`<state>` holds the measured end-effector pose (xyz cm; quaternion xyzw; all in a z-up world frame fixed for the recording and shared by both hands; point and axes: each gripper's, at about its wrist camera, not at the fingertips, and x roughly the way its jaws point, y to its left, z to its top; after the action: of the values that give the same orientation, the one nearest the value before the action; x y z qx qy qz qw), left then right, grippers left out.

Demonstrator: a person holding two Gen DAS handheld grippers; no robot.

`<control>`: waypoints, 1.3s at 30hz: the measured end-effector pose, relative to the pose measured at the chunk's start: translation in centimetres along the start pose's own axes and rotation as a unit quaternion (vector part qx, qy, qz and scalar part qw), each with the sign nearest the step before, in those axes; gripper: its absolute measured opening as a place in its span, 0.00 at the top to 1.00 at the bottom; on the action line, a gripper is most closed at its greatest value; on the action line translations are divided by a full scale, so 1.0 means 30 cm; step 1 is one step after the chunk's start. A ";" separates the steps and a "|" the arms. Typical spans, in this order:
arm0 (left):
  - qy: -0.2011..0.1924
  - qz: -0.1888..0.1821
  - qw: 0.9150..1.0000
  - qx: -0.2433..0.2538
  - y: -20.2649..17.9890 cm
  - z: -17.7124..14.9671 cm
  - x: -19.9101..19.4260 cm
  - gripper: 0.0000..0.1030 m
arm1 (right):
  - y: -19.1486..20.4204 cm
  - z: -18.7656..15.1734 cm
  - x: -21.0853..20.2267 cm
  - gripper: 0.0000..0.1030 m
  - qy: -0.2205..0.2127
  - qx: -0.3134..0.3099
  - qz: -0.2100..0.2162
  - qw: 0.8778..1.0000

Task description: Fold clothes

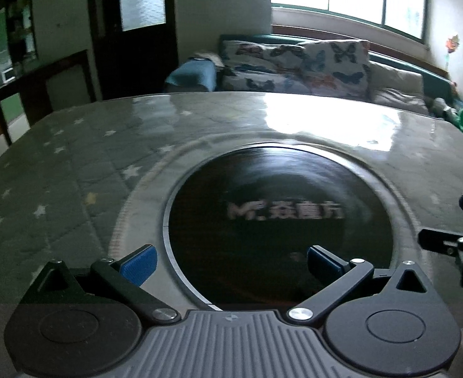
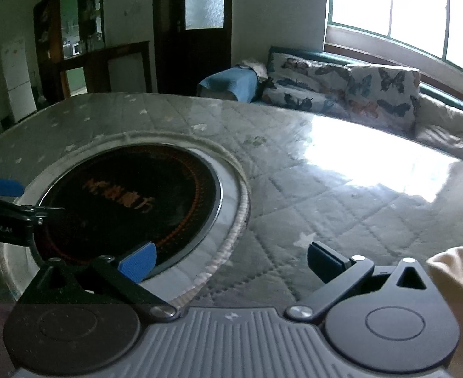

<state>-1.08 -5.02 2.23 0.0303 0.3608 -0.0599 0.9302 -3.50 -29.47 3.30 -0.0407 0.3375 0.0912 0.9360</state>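
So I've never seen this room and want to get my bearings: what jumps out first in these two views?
The big black round cooktop set into the middle of the star-quilted table draws the eye first, with both open grippers, left and right, hovering at its near edge. Behind the table, butterfly-print cushions line a sofa under a bright window, and a cream cloth peeks in at the right.

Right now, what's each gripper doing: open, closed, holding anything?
Left gripper: open, holding nothing, over the round black cooktop.
Right gripper: open, holding nothing, over the quilted table cover; a cream cloth lies just beside it.
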 end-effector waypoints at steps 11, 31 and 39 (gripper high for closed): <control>-0.002 -0.056 0.997 0.056 -0.157 0.023 -0.049 0.00 | -0.015 -0.042 -0.145 0.00 -0.006 -0.010 -0.020 1.000; -0.001 -0.159 0.975 0.155 -0.390 0.023 -0.132 0.00 | -0.068 -0.178 -0.402 0.00 -0.014 -0.003 -0.079 0.997; 0.002 -0.189 0.964 0.189 -0.484 0.008 -0.164 0.00 | -0.074 -0.237 -0.471 0.00 -0.011 0.005 -0.101 0.995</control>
<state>-6.48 -18.97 5.53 0.1373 0.3443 -0.3015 0.8785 -18.17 -34.66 6.91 -0.0687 0.3218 -0.0049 0.9443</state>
